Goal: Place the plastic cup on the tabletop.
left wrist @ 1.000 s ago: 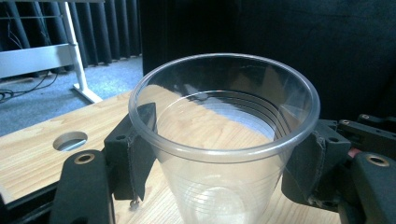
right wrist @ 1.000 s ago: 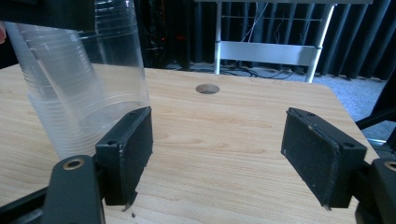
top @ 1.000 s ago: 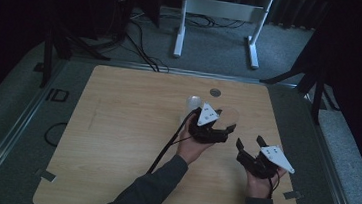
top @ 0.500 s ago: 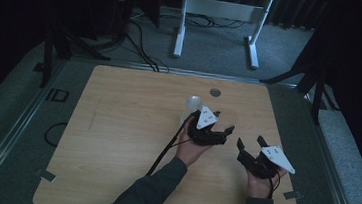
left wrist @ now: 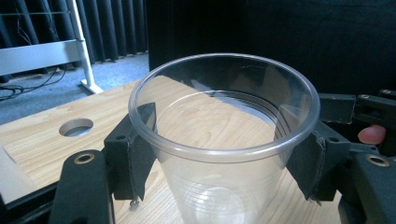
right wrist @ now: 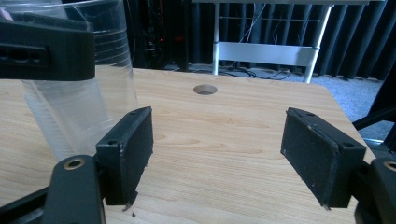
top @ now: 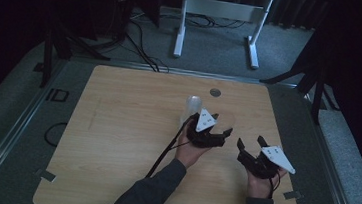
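A clear plastic cup (left wrist: 224, 140) stands upright between the two black pads (left wrist: 135, 154) of my left gripper (left wrist: 224, 168), which is shut on it just below the rim. In the high view the left gripper (top: 219, 128) sits right of the table's middle, the cup (top: 225, 121) faint at its tips. A tall stack of clear cups (top: 191, 108) stands just behind and left of it. My right gripper (top: 250, 143) rests to the right, near the table's right side, open with nothing between its jaws (right wrist: 217, 154). Clear ribbed cups (right wrist: 79, 107) show left of it.
The light wooden table (top: 126, 127) has a round hole (top: 215, 92) near its far edge. A white metal frame (top: 217, 15) and cables lie on the grey floor beyond. A dark metal rim runs around the tabletop.
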